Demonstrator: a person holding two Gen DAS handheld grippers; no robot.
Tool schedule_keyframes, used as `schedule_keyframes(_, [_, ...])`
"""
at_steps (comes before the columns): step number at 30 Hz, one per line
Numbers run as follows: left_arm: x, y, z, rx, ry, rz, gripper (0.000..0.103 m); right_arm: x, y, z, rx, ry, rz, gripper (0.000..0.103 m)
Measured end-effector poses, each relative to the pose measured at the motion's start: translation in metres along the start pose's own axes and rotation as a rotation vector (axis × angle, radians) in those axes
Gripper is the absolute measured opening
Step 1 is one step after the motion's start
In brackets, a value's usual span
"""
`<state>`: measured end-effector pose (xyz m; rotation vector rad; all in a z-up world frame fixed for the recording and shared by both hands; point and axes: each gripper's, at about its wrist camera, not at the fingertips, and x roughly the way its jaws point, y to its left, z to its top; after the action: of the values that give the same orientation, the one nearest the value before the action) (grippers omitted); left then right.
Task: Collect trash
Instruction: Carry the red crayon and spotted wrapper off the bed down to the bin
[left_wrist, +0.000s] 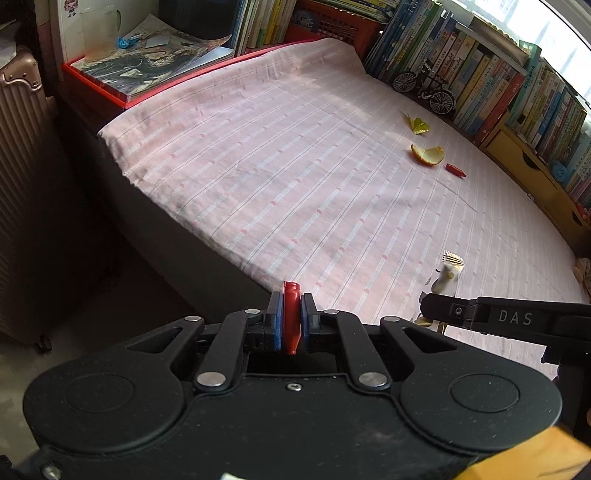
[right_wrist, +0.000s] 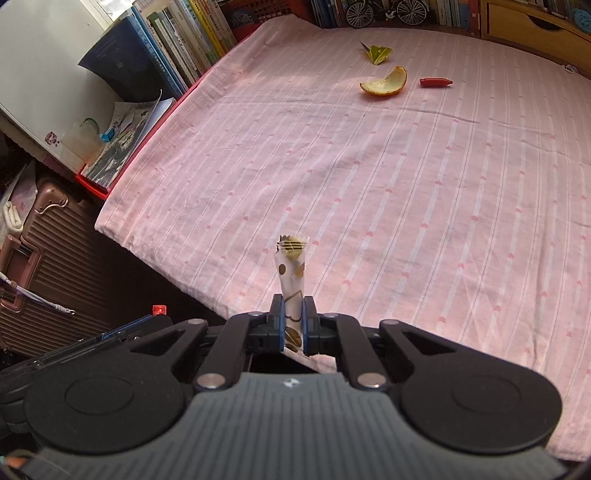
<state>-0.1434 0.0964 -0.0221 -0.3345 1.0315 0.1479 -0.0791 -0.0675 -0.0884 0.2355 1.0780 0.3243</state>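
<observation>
My left gripper is shut on a small red wrapper, held near the front edge of the pink striped bed. My right gripper is shut on a white snack wrapper with brown spots, which stands up between its pads; this white wrapper also shows at the right of the left wrist view. Far across the bed lie an orange peel, a yellow-green crumpled wrapper and another red wrapper. The same orange peel sits at the upper right in the left wrist view.
Rows of books line the far and right sides of the bed, with a toy bicycle in front of them. A red box with magazines stands at the bed's corner. A pink suitcase stands on the floor to the left.
</observation>
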Motion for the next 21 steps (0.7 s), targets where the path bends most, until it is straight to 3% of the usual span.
schedule_keyframes(21, [-0.012, 0.052, -0.063, -0.047, 0.103, 0.019, 0.009, 0.006, 0.012, -0.071, 0.01, 0.08, 0.029, 0.012])
